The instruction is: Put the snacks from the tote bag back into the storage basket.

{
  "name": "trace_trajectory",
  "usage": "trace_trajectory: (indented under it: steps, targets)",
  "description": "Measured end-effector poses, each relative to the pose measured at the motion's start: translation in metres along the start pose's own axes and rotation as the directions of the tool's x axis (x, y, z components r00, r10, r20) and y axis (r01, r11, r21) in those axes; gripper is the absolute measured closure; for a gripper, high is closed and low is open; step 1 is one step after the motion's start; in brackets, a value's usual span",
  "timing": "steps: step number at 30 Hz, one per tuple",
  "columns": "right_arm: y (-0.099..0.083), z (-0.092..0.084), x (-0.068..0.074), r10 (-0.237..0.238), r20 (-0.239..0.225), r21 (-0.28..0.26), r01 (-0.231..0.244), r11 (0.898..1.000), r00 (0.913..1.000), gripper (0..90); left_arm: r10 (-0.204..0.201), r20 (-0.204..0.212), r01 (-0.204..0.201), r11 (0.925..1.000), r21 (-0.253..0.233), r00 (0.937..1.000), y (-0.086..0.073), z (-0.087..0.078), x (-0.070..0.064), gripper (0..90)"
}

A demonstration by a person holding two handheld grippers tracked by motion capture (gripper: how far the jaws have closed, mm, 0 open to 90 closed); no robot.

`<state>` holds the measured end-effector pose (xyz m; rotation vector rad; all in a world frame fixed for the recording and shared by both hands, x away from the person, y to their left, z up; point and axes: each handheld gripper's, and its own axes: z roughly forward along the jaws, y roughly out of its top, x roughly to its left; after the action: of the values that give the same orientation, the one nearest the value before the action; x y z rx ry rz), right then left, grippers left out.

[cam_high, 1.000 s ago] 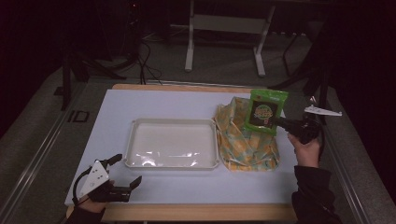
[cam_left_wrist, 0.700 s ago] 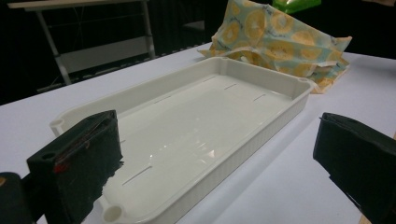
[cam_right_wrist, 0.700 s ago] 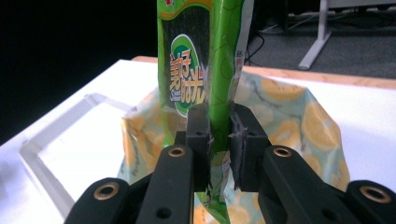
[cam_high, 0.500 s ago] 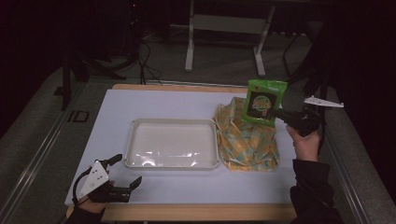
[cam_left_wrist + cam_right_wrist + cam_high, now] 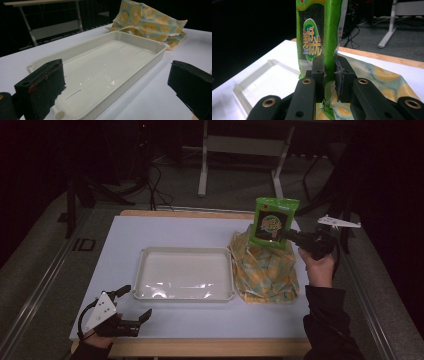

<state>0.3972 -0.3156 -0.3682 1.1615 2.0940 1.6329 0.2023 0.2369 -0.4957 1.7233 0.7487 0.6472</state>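
A green snack packet (image 5: 272, 222) hangs upright in the air above the yellow-and-teal patterned cloth bag (image 5: 265, 267). My right gripper (image 5: 286, 236) is shut on the packet's lower edge; its jaws pinch the packet (image 5: 317, 42) between the pads (image 5: 319, 72). An empty white tray (image 5: 183, 274) lies in the middle of the white table. My left gripper (image 5: 134, 302) rests near the table's front left corner, open, jaws wide apart with nothing between them, facing the tray (image 5: 105, 72) and the cloth bag (image 5: 150, 25) beyond it.
The table's wooden front edge (image 5: 210, 347) runs along the bottom. Behind the table stand a metal stand's legs (image 5: 240, 165) and cables on the dark floor (image 5: 150, 180). Bare tabletop (image 5: 165, 232) lies behind the tray.
My right gripper has lifted the green packet up off the cloth bag, and the packet now stands higher and more upright. The left gripper has stayed put.
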Motion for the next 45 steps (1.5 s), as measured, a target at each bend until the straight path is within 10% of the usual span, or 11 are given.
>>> trace_trajectory:
  steps: [31,45]
  targets:
    - [-0.009,0.075,0.071,-0.039,-0.175,0.045,0.048,0.998,0.9838,79.5,0.003,0.005,-0.003,0.9999,-0.014,1.0000,0.000,0.000,-0.001,1.4]
    - [-0.026,0.086,0.082,-0.012,-0.205,0.065,0.026,0.998,0.9788,79.5,0.012,0.009,-0.012,0.9999,-0.007,0.9999,0.000,0.001,-0.001,1.4]
